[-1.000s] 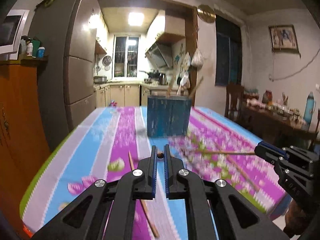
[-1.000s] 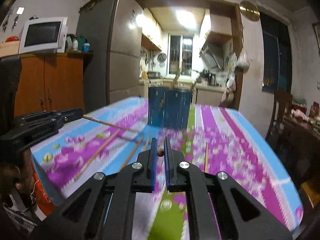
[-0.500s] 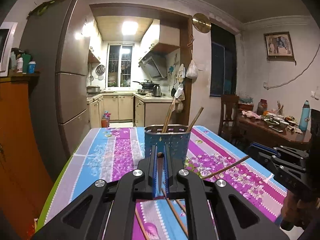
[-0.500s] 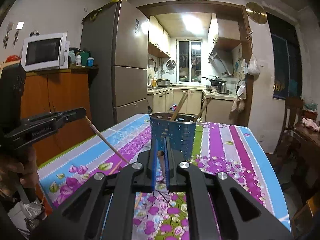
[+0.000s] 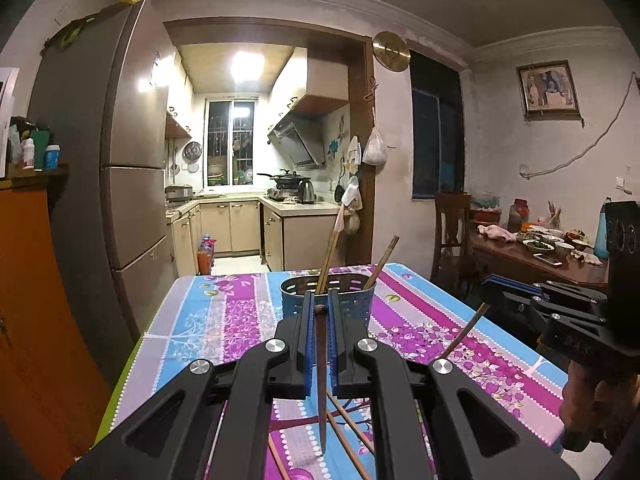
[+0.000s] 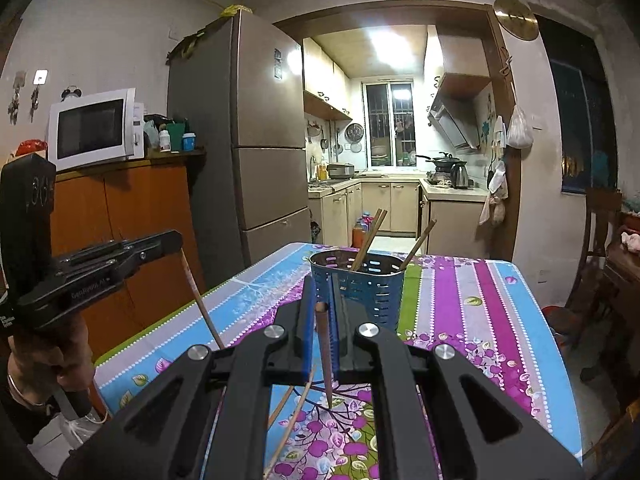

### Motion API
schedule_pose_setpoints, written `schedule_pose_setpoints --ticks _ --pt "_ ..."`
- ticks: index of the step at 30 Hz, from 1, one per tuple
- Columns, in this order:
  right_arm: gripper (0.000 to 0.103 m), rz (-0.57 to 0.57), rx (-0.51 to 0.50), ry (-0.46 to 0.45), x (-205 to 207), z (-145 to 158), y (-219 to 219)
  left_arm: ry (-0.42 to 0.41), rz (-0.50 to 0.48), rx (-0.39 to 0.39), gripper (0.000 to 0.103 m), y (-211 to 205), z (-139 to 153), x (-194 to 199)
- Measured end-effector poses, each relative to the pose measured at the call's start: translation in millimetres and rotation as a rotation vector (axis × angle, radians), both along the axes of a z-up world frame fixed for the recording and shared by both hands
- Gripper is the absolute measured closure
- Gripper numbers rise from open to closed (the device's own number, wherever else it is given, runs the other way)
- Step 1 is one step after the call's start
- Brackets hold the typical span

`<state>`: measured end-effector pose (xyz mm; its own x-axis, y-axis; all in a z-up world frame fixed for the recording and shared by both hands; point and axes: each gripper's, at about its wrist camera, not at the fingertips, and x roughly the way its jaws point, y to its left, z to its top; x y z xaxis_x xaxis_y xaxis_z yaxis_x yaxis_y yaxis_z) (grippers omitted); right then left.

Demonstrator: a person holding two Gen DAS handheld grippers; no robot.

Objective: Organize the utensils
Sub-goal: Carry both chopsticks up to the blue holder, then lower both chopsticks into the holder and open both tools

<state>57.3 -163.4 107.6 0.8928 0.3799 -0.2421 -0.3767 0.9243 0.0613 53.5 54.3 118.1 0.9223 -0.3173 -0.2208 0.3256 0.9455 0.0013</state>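
Left wrist view is showing the left gripper (image 5: 320,312) with its jaws pinched tight on a chopstick (image 5: 321,380), which is hanging point-down between the blue pads above the flowered tablecloth (image 5: 224,320). Beyond the fingertips, toward the far end of the table, a blue perforated utensil holder (image 5: 360,300) is standing upright with two chopsticks leaning out of it. More loose chopsticks (image 5: 348,432) are lying on the cloth near the camera, under the gripper. At the right edge the right gripper (image 5: 490,282) is reaching in, a second chopstick (image 5: 464,334) slanting down from it. Right wrist view is showing that right gripper (image 6: 322,300) likewise clamped on its chopstick (image 6: 326,356), tip pointing down at the cloth, with the holder (image 6: 372,292) just beyond its fingertips. On the left of this view a hand (image 6: 48,356) is holding the left gripper (image 6: 176,238), its chopstick (image 6: 200,300) angling down toward the table. A refrigerator (image 6: 260,140) is standing behind, on the left.
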Motion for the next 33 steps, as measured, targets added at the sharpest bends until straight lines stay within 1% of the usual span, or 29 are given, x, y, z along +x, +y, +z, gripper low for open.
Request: schedule_pose_setpoints --ticks 5,11,14,18,22,26,27,30,33 --pt "0.098 0.01 0.021 0.004 0.3 7.5 -3.4 -0.01 -0.011 0.005 0.096 -1.7 4.7 -0.6" --pt "0.098 0.015 0.021 -0.007 3.6 17.1 -2.5 -0.02 -0.026 -0.015 0.096 0.1 15.1 6.3" --pt "0.098 0.015 0.022 -0.012 8.4 22.4 -2.0 -0.023 -0.032 -0.033 0.096 2.4 22.3 11.6" --pt "0.098 0.012 0.036 -0.019 19.1 33.5 -4.7 -0.051 -0.035 -0.041 0.096 2.7 39.9 23.0" --pt "0.098 0.005 0.055 -0.041 36.5 54.1 -6.5 -0.083 -0.044 -0.061 0.096 3.4 67.6 43.7" --pt "0.098 -0.019 0.066 -0.098 63.8 90.4 -5.8 -0.117 -0.055 -0.086 0.096 -0.7 103.0 75.9" --pt "0.098 -0.024 0.068 -0.112 70.3 98.8 -5.6 -0.138 -0.051 -0.087 0.096 -4.5 115.0 88.4" --pt "0.098 -0.04 0.084 -0.144 101.0 127.1 -3.9 -0.17 -0.045 -0.084 0.096 -15.4 135.8 117.9" --pt "0.098 -0.056 0.099 -0.168 127.3 144.7 -5.0 -0.191 -0.044 -0.06 0.096 -28.5 146.5 144.3"
